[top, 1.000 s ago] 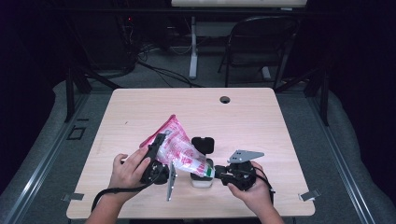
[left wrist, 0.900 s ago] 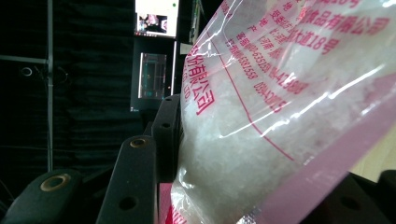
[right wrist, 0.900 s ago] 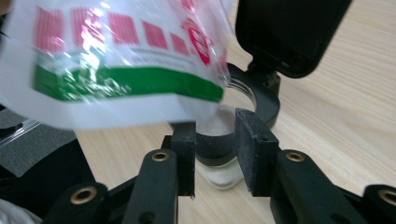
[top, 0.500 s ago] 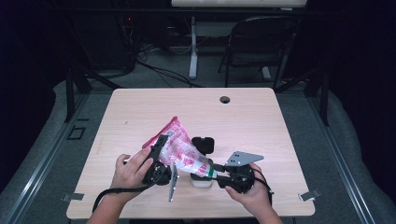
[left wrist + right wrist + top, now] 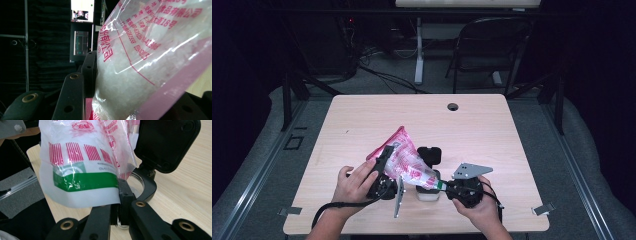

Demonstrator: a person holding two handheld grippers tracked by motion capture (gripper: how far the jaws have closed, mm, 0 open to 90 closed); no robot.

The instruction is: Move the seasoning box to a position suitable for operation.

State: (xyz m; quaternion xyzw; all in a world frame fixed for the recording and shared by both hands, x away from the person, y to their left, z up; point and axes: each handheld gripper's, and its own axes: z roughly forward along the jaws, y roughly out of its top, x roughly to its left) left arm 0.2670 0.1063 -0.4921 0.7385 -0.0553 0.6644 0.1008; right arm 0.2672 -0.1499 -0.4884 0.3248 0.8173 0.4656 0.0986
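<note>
Pink-printed clear plastic bag (image 5: 404, 159) of white crystals, clamped by left tool (image 5: 388, 161) and right tool (image 5: 119, 195), may tear and spill beside the clear black-lidded jar (image 5: 429, 186).

The high view looks forward and down on my pale wooden bench (image 5: 492, 130) from well above. Each tool's camera looks along its own jaws, very near the pink-printed clear plastic bag (image 5: 404, 160) (image 5: 150, 62) (image 5: 85, 162), which all three views share.

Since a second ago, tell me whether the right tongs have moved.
Yes. The right tongs edged left toward the small white jar and have just closed on the bag corner above it.
</note>
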